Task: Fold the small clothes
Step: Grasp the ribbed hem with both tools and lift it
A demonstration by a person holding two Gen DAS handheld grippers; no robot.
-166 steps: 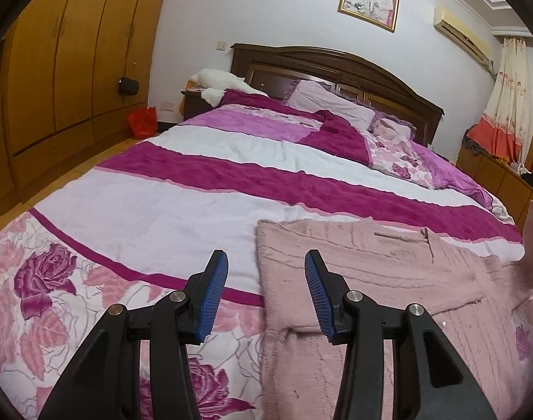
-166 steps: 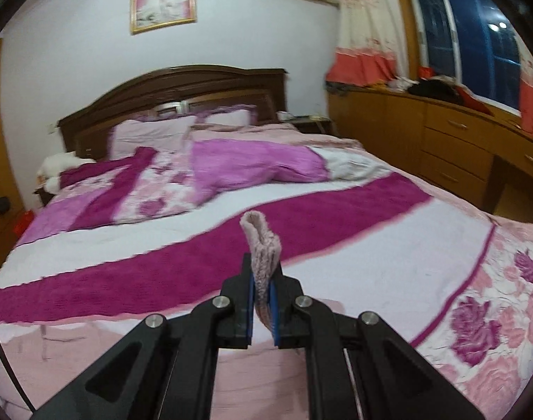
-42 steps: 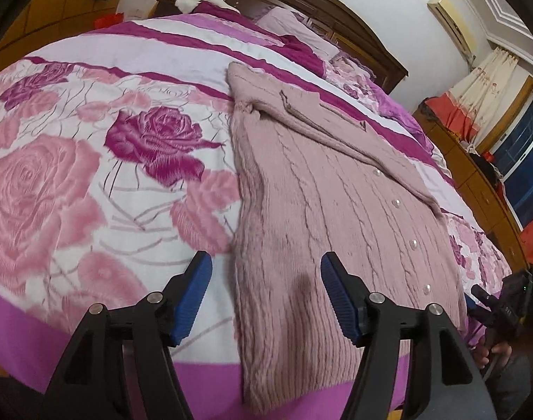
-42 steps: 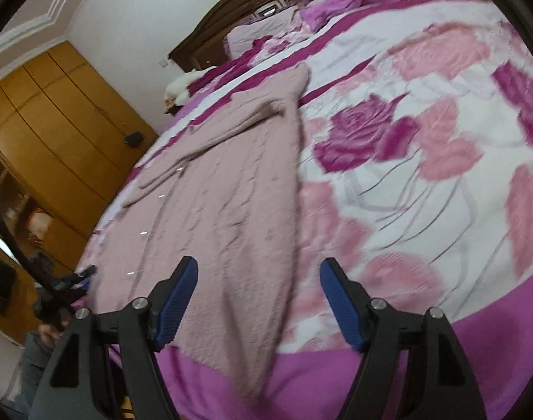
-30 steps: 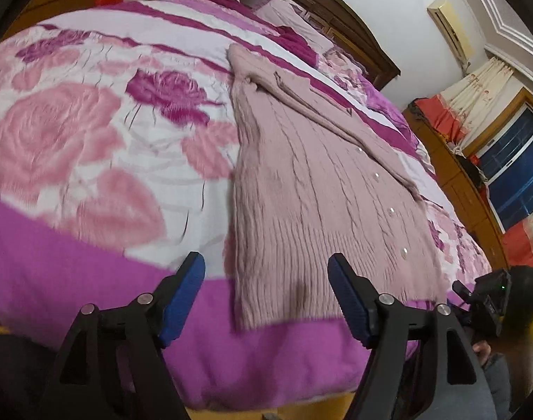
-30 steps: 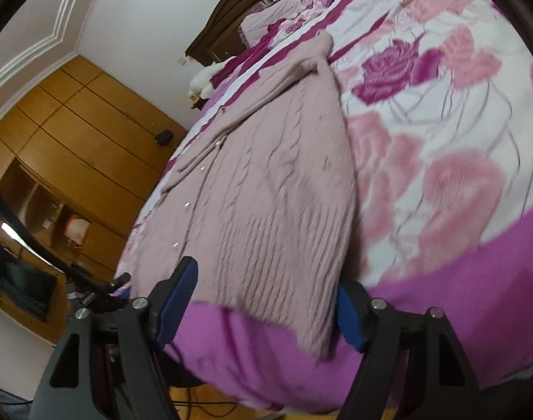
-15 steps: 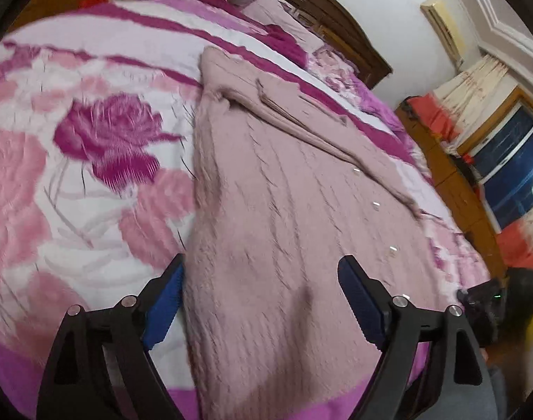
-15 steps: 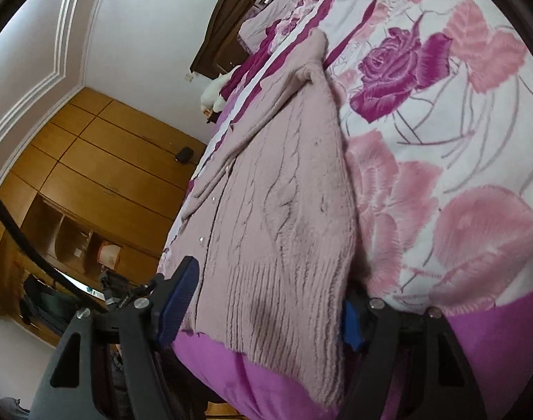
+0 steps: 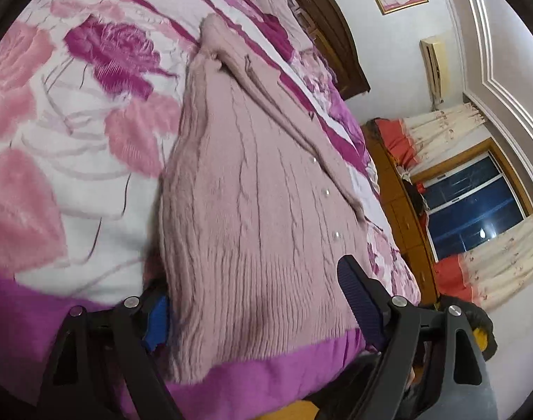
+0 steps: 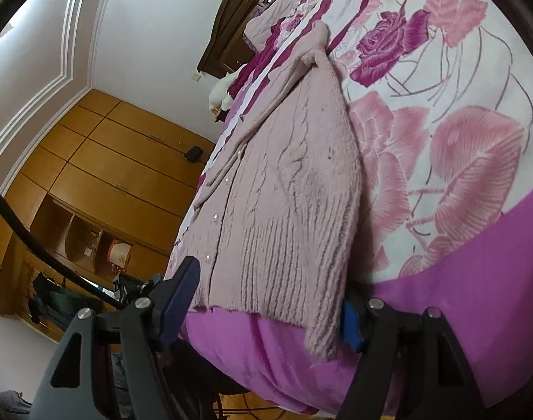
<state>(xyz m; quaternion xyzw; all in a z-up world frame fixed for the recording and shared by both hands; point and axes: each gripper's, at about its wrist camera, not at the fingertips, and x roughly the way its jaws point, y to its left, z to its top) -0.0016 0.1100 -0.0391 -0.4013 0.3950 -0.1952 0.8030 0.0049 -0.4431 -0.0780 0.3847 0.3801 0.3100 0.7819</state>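
Note:
A pale pink cable-knit cardigan (image 9: 252, 189) lies flat on the bed with its sleeves folded across the chest, its ribbed hem at the near edge; it also shows in the right wrist view (image 10: 287, 192). My left gripper (image 9: 263, 304) is open wide, its jaws astride the hem's left corner, one blue pad (image 9: 158, 322) tucked under the fabric edge. My right gripper (image 10: 266, 301) is open wide astride the hem's right corner, one blue pad (image 10: 350, 322) under the fabric edge.
The bed cover (image 9: 56, 122) is white with pink and magenta roses and a magenta border (image 10: 476, 297) hanging over the near edge. Dark wooden headboard (image 9: 322, 21) and pillows lie beyond. Wooden wardrobes (image 10: 109, 175) stand on one side, a window with curtains (image 9: 476, 203) on the other.
Both grippers have moved in lower and closer to the cardigan's hem, so each now straddles a hem corner with one pad slipped under the edge. The jaws stay open.

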